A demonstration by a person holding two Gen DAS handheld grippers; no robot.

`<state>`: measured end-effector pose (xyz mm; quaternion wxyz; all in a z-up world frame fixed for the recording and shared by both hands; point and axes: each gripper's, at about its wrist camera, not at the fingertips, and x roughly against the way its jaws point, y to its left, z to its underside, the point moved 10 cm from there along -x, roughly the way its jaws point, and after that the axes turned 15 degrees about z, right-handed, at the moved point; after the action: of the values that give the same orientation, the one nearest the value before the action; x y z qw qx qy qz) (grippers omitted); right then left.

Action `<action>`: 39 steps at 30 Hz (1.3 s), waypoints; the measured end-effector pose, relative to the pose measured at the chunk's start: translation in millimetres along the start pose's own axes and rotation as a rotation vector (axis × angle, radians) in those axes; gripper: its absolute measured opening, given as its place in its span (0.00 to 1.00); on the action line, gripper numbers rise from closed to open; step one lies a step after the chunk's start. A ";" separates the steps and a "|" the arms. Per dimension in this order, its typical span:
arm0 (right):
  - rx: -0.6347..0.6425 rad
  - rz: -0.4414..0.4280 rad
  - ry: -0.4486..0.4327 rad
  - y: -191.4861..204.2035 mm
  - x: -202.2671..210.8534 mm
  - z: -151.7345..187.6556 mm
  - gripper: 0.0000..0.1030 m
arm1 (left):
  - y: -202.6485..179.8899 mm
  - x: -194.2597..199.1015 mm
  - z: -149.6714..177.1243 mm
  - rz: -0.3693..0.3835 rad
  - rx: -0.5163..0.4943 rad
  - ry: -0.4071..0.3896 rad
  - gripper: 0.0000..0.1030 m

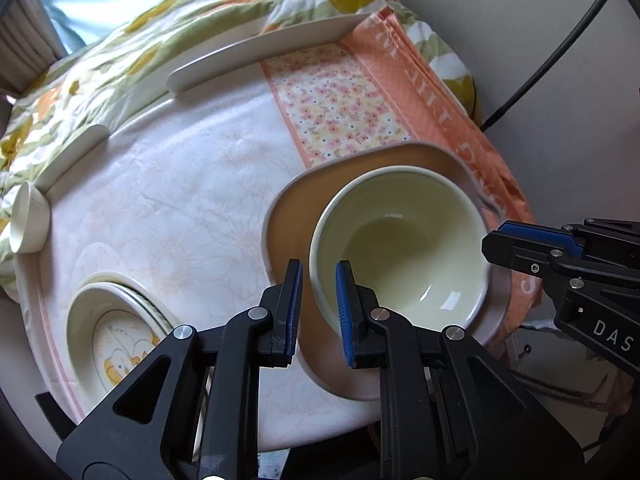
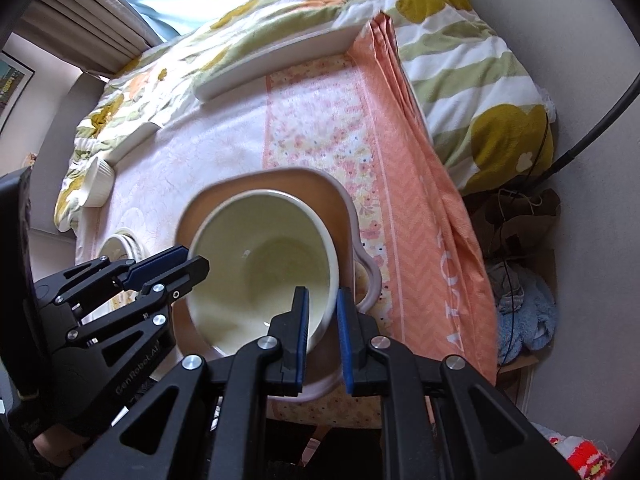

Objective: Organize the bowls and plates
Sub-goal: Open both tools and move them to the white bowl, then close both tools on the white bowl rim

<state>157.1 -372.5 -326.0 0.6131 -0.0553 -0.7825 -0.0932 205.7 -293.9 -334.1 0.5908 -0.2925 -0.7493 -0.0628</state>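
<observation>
bowl: the pale green bowl (image 1: 400, 248) sits mouth-up inside the brown plate (image 1: 288, 216), toward the plate's near right part; it is round, so it has no long axis, and it looks tipped a little in the right wrist view (image 2: 260, 272).
plate: rounded-square, tan inside with a pale lilac rim, with a small lug on its right rim (image 2: 370, 276); it looks to lie flat on the table (image 1: 192, 200), partly over the orange cloth (image 1: 400, 80).
left gripper: the left gripper (image 1: 318, 312) is clamped on the bowl's left wall, one blue pad inside the rim, the other outside; in the right wrist view it reaches in from the left (image 2: 188, 266).
right gripper: the right gripper (image 2: 323, 334) is clamped on the bowl's right wall, rim between the pads; in the left wrist view (image 1: 494, 242) it comes in at the bowl's right edge.
stacked dishes: left of the bowl, well apart, near the table's front edge, a stack of pale dishes (image 1: 116, 320) with a yellow print inside.
ramekin: a small white ribbed cup (image 1: 28, 216) lies on its side at the far left edge, mouth toward the table's middle.
long plates: beyond the bowl, two narrow white plates (image 1: 260, 48) and (image 1: 72, 156) lie along the table's back edge, long axes following that edge.
blanket: a flowered green-and-yellow blanket (image 1: 200, 12) spreads behind the table.
</observation>
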 end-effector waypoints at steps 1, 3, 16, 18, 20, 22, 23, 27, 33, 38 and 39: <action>0.005 -0.001 -0.009 0.4 3.8 -0.9 0.13 | -0.5 4.9 0.2 0.002 0.004 -0.011 0.14; 0.013 -0.007 -0.033 1.7 13.2 -3.3 0.13 | -1.5 15.0 0.9 0.005 0.012 -0.037 0.14; 0.175 -0.125 -0.216 64.1 71.4 -49.7 0.41 | 79.2 144.7 19.6 -0.086 0.263 -0.385 0.93; 0.199 -0.154 -0.252 84.8 79.4 -58.1 0.87 | 106.7 165.7 30.7 -0.097 0.342 -0.429 0.93; 0.229 -0.169 -0.282 107.7 85.7 -65.3 0.92 | 130.5 182.9 41.2 -0.112 0.399 -0.465 0.93; 0.267 -0.179 -0.300 130.8 90.0 -71.2 0.92 | 155.4 199.5 51.4 -0.130 0.451 -0.500 0.94; 0.285 -0.182 -0.311 142.5 92.3 -74.6 0.92 | 171.0 208.7 56.4 -0.134 0.480 -0.519 0.94; 0.370 -0.194 -0.378 199.6 102.3 -88.6 0.99 | 236.5 237.1 75.9 -0.112 0.602 -0.584 0.94; 0.464 -0.185 -0.322 296.2 81.4 -115.0 1.00 | 331.8 242.4 87.6 -0.022 0.746 -0.596 0.94; 0.519 -0.140 -0.235 375.9 38.6 -133.0 1.00 | 397.1 204.4 85.9 0.108 0.827 -0.530 0.94; 0.525 -0.112 -0.230 383.3 29.2 -134.9 0.99 | 405.2 196.8 85.7 0.127 0.834 -0.518 0.94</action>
<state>355.1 -27.8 -236.7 0.5077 0.1382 -0.8461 0.0858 314.9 148.1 -279.6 0.4548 -0.0822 -0.8134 0.3532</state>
